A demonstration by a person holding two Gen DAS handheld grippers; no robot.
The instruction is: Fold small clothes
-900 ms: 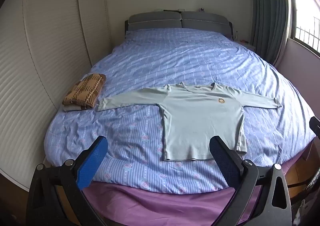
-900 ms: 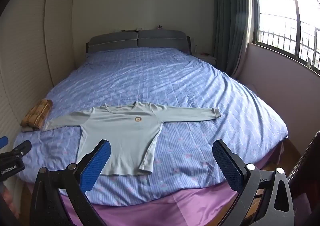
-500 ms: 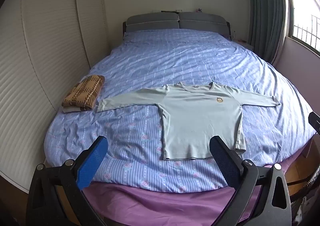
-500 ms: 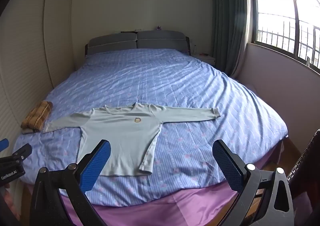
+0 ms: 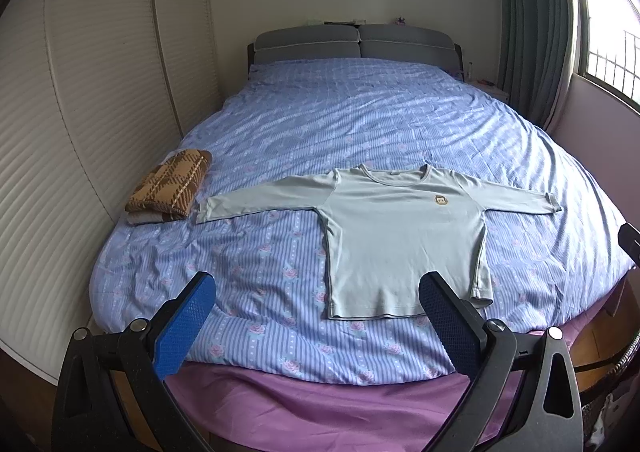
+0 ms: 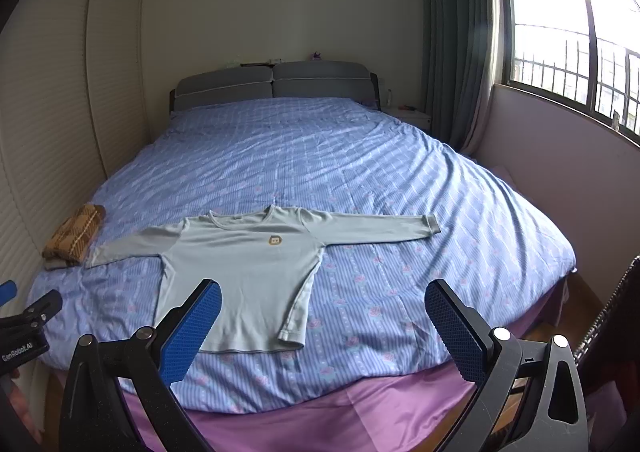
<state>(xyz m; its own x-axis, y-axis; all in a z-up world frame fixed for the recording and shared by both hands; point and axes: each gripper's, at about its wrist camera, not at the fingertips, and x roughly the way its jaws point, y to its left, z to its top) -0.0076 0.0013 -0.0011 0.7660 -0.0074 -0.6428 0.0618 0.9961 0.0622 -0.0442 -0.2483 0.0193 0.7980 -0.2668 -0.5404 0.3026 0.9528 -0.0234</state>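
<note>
A small pale green long-sleeved shirt (image 5: 400, 236) lies flat, face up, near the foot of the bed, both sleeves spread out sideways; it also shows in the right wrist view (image 6: 244, 272). My left gripper (image 5: 320, 292) is open and empty, held above the foot of the bed, short of the shirt's hem. My right gripper (image 6: 324, 300) is open and empty, held back from the bed, right of the shirt's body. The left gripper's tip shows at the left edge of the right wrist view (image 6: 28, 312).
A folded brown plaid garment (image 5: 170, 183) lies on the bed at the left, by the left sleeve's cuff. The bed (image 5: 360, 119) has a blue striped quilt over a purple sheet (image 5: 320, 400). A white wardrobe stands left, a window right.
Both grippers have drawn back and risen slightly, so the shirt sits a little lower and farther in both views. The shirt has not moved.
</note>
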